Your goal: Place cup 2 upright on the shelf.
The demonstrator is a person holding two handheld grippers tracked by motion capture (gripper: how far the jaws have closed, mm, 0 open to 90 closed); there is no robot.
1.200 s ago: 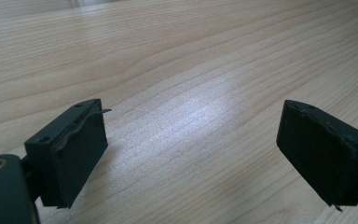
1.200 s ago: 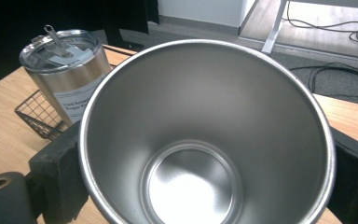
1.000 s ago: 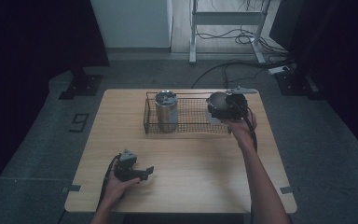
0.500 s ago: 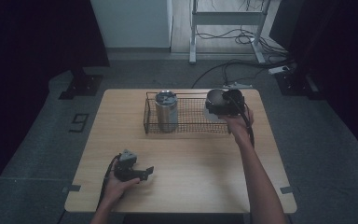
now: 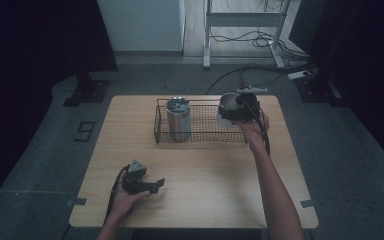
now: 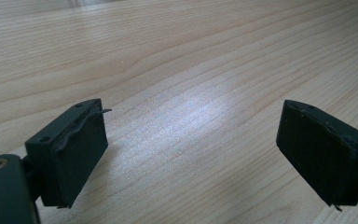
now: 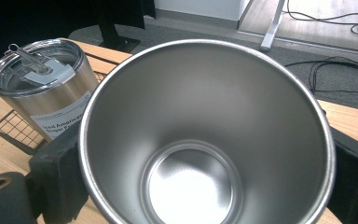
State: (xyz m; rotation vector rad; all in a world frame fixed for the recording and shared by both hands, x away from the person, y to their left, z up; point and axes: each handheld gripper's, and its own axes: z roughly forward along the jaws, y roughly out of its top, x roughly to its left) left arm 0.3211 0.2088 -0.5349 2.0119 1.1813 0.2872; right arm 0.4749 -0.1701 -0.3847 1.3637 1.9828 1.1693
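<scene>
— Two steel cups are showing from above: we are holding an open steel tumbler (image 5: 227,107) in the right gripper (image 5: 241,109) over the right end of the wire basket (image 5: 200,136), while the lidded tumbler (image 5: 178,118) is standing upright inside the basket's left part.
— And our left gripper (image 5: 142,183)?
— It is lying on the table (image 5: 220,175) near the front edge, well apart from the basket, probably parked so the right hand can work alone.
— Moving to the left gripper view, we are seeing its jaws spread apart with nothing between them, just bare wood grain beneath.
— In the right gripper view, we are looking straight into the empty tumbler (image 7: 205,140); the jaws are pinching it from both sides just below the rim, so it is staying mouth-up. The lidded tumbler (image 7: 44,91), with a straw through its lid, is sitting just beside it in the basket (image 7: 16,130).
— So we are likely lowering this one in next to it.
</scene>
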